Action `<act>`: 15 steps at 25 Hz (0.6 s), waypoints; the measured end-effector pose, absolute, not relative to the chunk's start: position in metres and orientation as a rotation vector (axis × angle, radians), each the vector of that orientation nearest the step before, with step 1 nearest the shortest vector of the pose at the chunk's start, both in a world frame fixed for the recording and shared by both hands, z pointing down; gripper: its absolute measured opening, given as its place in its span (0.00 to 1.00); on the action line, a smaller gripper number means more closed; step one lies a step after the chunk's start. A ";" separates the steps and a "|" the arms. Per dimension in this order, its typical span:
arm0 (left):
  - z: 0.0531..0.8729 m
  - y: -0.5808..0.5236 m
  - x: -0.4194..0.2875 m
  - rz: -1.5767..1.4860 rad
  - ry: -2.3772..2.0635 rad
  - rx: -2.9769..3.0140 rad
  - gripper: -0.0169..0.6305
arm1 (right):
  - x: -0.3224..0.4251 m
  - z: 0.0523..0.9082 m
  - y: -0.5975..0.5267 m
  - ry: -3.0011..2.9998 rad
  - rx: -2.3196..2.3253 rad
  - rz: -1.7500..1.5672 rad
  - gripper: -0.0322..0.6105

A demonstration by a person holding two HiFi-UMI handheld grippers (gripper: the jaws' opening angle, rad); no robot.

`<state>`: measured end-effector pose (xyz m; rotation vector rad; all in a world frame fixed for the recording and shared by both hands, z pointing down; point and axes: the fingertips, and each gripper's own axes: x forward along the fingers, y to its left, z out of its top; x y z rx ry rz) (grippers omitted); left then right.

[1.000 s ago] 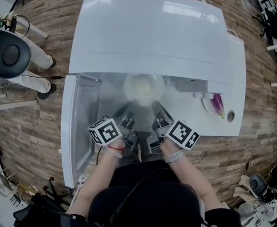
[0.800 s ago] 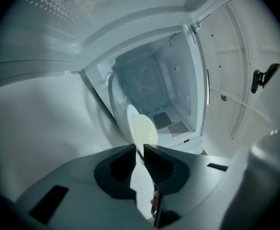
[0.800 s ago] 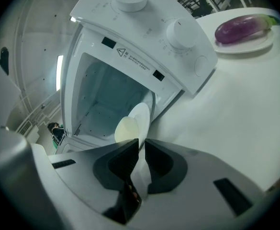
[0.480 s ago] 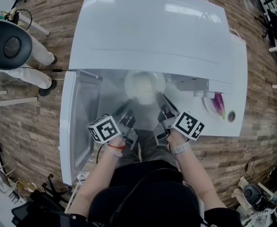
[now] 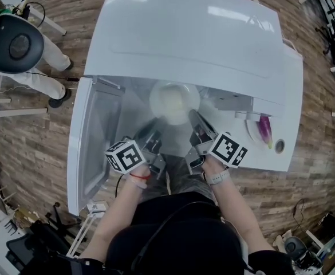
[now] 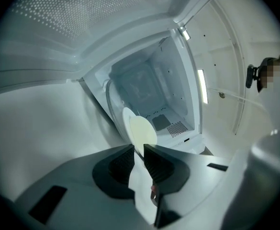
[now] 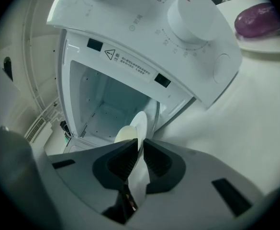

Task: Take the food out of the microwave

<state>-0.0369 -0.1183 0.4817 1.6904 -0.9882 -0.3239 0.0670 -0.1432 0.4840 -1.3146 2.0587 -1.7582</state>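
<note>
A white plate (image 5: pixel 174 100) with a pale round food on it sits at the mouth of the open white microwave (image 5: pixel 184 33). My left gripper (image 5: pixel 156 133) is shut on the plate's near left rim. In the left gripper view the plate (image 6: pixel 140 131) stands edge-on between the pads of that gripper (image 6: pixel 139 150). My right gripper (image 5: pixel 194 119) has the near right rim between its jaws, which are closing. The right gripper view shows the plate (image 7: pixel 130 131) pinched at that gripper's (image 7: pixel 140 143) tips.
The microwave door (image 5: pixel 90 142) hangs open to the left. A purple vegetable (image 5: pixel 264 128) lies on a small white dish on the white table right of the microwave, below the control knob (image 7: pixel 192 8). A person (image 5: pixel 38 67) stands at the far left.
My right gripper has edged forward and to the right along the plate's rim. The left gripper has stayed where it was.
</note>
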 end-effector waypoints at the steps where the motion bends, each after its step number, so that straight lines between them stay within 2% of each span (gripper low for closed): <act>1: 0.482 -0.117 -0.037 -0.327 -0.999 1.689 0.11 | 0.067 0.483 -0.142 2.076 -1.307 -1.751 0.13; 15: 0.467 -0.085 -0.046 -0.335 -1.021 1.805 0.11 | 0.057 0.470 -0.112 2.141 -1.264 -1.664 0.13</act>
